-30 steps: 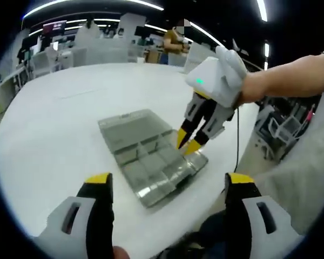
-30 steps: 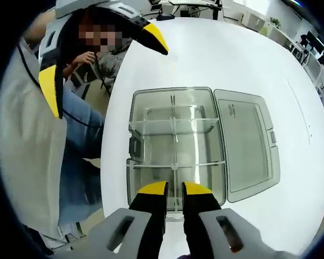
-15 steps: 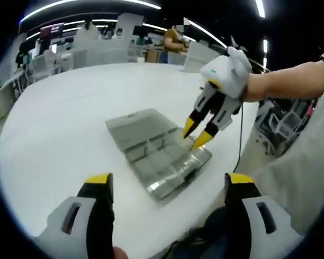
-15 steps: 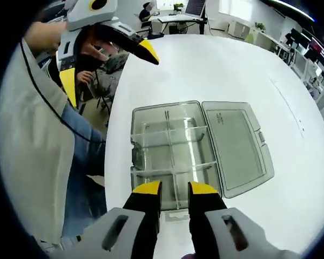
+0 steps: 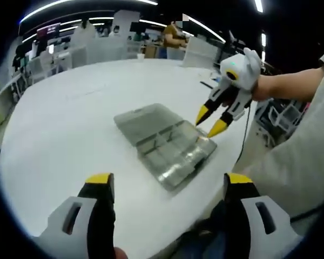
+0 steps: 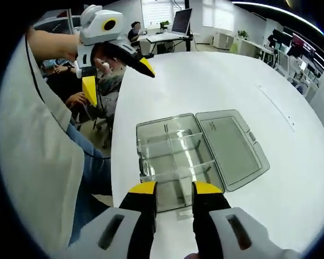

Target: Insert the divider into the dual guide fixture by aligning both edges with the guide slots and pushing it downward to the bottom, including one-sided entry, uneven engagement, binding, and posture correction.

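Just ahead of the right gripper (image 6: 174, 189), beyond its narrowly parted, empty jaws, lies the clear compartment box (image 6: 175, 159) with dividers (image 6: 173, 144) seated across it and its lid (image 6: 231, 145) flat alongside. Insertion looks done; whether one is fully bottomed I cannot tell. Off to the side, the left gripper (image 6: 116, 73) hangs wide and empty above the white table (image 6: 227, 81), and nothing blocks the box.
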Demonstrator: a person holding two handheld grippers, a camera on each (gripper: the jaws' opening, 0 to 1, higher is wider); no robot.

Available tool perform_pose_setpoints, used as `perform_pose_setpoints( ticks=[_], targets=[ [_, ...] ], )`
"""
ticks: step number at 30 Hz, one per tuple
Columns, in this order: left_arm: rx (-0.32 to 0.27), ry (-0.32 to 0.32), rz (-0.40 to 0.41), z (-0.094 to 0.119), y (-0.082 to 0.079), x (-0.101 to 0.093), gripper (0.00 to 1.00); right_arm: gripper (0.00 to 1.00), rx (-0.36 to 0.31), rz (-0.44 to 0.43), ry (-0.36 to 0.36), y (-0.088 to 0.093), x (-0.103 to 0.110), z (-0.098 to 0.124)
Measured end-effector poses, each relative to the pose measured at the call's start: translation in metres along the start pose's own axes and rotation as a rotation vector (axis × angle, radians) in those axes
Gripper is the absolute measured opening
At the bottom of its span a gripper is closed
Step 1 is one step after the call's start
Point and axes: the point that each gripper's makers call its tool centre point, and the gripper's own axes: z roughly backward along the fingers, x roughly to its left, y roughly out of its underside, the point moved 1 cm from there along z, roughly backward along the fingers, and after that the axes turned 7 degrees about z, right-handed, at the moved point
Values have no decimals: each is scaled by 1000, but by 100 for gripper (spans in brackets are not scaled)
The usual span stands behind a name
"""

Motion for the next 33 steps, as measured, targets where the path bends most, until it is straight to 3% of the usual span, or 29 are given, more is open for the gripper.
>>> perform_pose_setpoints(
  ticks=[16,26,33],
  targets=[
    [63,8,-62,2,3,16,79,30,-92,-86,51,4,10,11],
    [92,6,-82,3,9,24,78,37,-153,-96,68,-7,18,19],
    [108,-3,-103,5,10,30,78,40,-161,-101,71,-10,26,21]
  ],
)
